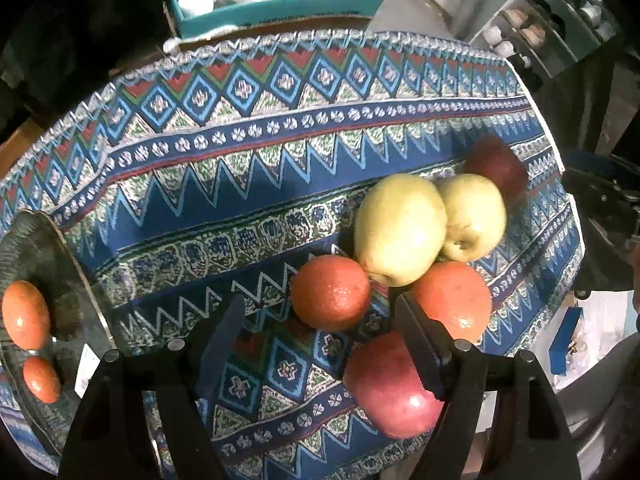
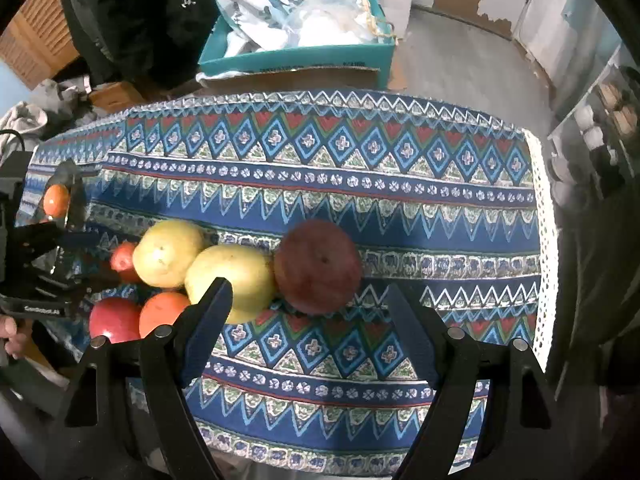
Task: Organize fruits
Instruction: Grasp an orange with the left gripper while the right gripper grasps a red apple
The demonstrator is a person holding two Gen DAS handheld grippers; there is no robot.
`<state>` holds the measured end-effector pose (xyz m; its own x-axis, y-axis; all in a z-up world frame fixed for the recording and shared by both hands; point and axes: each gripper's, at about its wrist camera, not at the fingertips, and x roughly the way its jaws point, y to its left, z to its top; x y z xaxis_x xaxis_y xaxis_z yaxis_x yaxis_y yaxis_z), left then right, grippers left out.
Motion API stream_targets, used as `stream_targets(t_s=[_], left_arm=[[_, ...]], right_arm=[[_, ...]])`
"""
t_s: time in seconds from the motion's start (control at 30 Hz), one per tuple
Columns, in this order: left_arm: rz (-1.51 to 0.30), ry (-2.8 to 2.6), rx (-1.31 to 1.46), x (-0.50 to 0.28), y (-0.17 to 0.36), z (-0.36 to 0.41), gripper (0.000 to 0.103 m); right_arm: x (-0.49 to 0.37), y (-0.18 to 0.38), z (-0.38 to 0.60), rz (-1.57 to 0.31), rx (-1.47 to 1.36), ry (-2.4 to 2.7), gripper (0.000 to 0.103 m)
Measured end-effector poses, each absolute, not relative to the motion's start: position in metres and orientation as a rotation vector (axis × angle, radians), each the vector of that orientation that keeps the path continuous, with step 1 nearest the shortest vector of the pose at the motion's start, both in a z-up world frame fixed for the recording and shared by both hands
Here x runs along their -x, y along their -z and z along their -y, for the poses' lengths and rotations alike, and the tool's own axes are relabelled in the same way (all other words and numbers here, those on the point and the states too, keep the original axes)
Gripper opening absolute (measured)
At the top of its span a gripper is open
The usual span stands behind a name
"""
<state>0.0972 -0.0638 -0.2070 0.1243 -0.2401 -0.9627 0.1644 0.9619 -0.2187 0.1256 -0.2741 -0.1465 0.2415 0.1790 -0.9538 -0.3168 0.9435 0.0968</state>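
Observation:
A cluster of fruit lies on the patterned tablecloth (image 1: 240, 168). In the left wrist view: two yellow apples (image 1: 400, 228) (image 1: 474, 216), two oranges (image 1: 330, 292) (image 1: 454, 300), a red apple (image 1: 388, 388) and a dark red apple (image 1: 496, 164). My left gripper (image 1: 320, 324) is open, its jaws on either side of the near orange without touching it. In the right wrist view my right gripper (image 2: 308, 308) is open just before the dark red apple (image 2: 318, 266), with a yellow apple (image 2: 230, 276) by its left finger. A glass plate (image 1: 60, 248) at the left holds an orange (image 1: 26, 314).
A teal box (image 2: 296, 56) with plastic bags stands beyond the table's far edge. A white shelf with bottles (image 2: 600, 128) stands at the right. The cloth's lace edge (image 2: 544, 240) marks the table's right side. The left gripper (image 2: 44, 256) shows at the far left.

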Motion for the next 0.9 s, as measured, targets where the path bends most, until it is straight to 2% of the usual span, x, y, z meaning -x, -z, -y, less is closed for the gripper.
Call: stream_targets(t_s=[0.2,0.33,0.43,0.5,0.9], left_arm=[[-1.455,0.294,0.062,-0.102,0.225,0.064,0.077],[-1.455,0.312,0.04,-0.102,0.231,0.07,0.067],[-1.467,0.34,0.033,-0.099,0.235,0.08,0.053],[-1.453,0.348,0.006,-0.096,0.235,0.085,0.049],[-1.422,0.339,-0.005,-0.099,0.23,0.084,0.047]], right_arm=[[-0.132,0.155,0.282,-1.286,0.102,-0.313,0.08],[-0.139,0.166,0.288,-1.31,0.053,-0.312,0.08],[-0.145,0.174,0.288,-1.325,0.036,-0.314,0.08],[-0.15,0.181,0.287,-1.336,0.022,-0.316,0.08],[-0.167,0.227,0.289,-1.426,-0.086,-0.328,0.08]])
